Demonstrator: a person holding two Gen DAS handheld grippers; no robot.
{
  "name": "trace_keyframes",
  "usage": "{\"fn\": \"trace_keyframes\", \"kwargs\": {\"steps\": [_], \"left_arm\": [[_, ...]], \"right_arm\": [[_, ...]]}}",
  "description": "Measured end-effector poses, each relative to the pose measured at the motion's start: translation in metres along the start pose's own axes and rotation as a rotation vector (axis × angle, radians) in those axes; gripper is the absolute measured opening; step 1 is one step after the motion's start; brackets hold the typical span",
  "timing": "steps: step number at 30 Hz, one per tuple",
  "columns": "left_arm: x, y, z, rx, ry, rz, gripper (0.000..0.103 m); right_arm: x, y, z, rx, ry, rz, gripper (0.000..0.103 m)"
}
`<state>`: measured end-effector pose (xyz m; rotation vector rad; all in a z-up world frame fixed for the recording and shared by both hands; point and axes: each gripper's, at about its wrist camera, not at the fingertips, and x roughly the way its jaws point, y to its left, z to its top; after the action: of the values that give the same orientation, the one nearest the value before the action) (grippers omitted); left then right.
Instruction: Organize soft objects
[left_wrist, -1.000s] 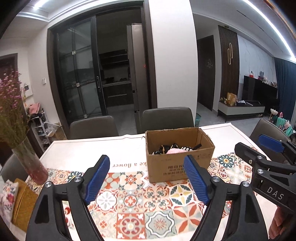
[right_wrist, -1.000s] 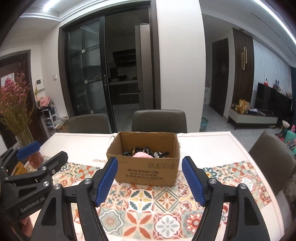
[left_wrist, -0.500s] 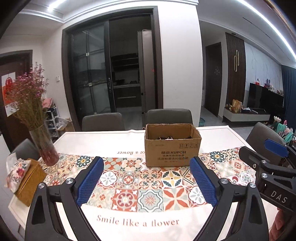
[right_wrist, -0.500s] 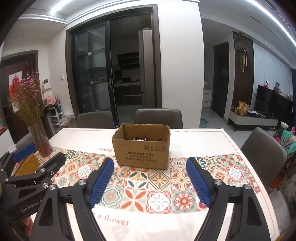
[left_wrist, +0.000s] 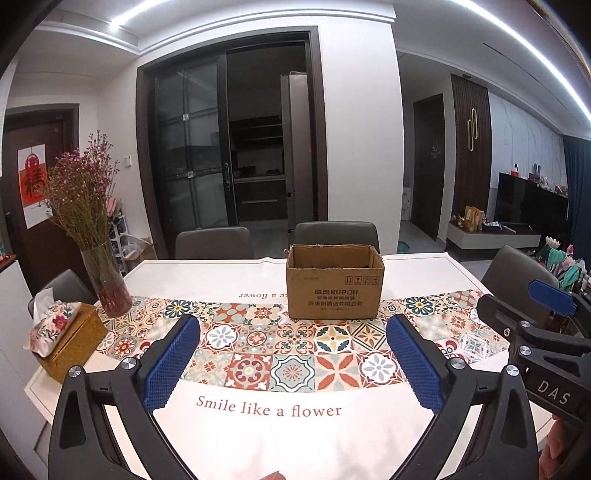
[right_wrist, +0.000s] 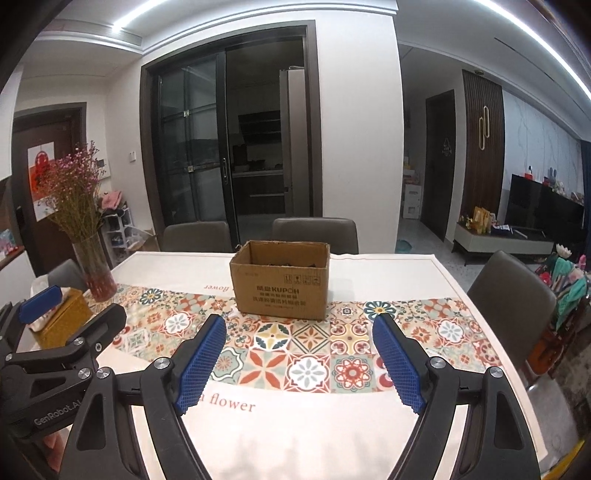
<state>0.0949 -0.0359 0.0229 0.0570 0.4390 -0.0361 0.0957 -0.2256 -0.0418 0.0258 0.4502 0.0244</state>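
Note:
An open cardboard box (left_wrist: 334, 288) stands upright on the patterned tablecloth, past the middle of the table; it also shows in the right wrist view (right_wrist: 280, 284). From here its contents are hidden by the front wall. My left gripper (left_wrist: 291, 328) is open and empty, held back over the near part of the table, well short of the box. My right gripper (right_wrist: 299, 328) is open and empty, level with the left one. Each gripper shows at the edge of the other's view: the right one (left_wrist: 546, 306) and the left one (right_wrist: 55, 310).
A glass vase of dried pink flowers (left_wrist: 105, 280) stands at the table's left, with a tissue box (left_wrist: 62, 336) in front of it. Grey chairs (left_wrist: 336, 236) stand behind the table and at its right side (right_wrist: 513, 295). The near table edge runs below the grippers.
Both grippers have pulled back and lowered from close to the box. The dark and pink soft items seen inside the box a second ago are now hidden behind its wall.

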Motion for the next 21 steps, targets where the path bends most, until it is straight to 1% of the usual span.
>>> {"fn": "trace_keyframes", "kwargs": {"steps": [11,21], "left_arm": [[-0.026,-0.014,-0.005,0.014,-0.019,0.015,0.103],[-0.03,-0.016,-0.016,0.002,0.008,0.026,0.103]], "right_arm": [[-0.016,-0.008,-0.008,-0.003,-0.012,0.01,0.082],[-0.014,-0.011,-0.021,0.006,0.018,0.023,0.082]]}}
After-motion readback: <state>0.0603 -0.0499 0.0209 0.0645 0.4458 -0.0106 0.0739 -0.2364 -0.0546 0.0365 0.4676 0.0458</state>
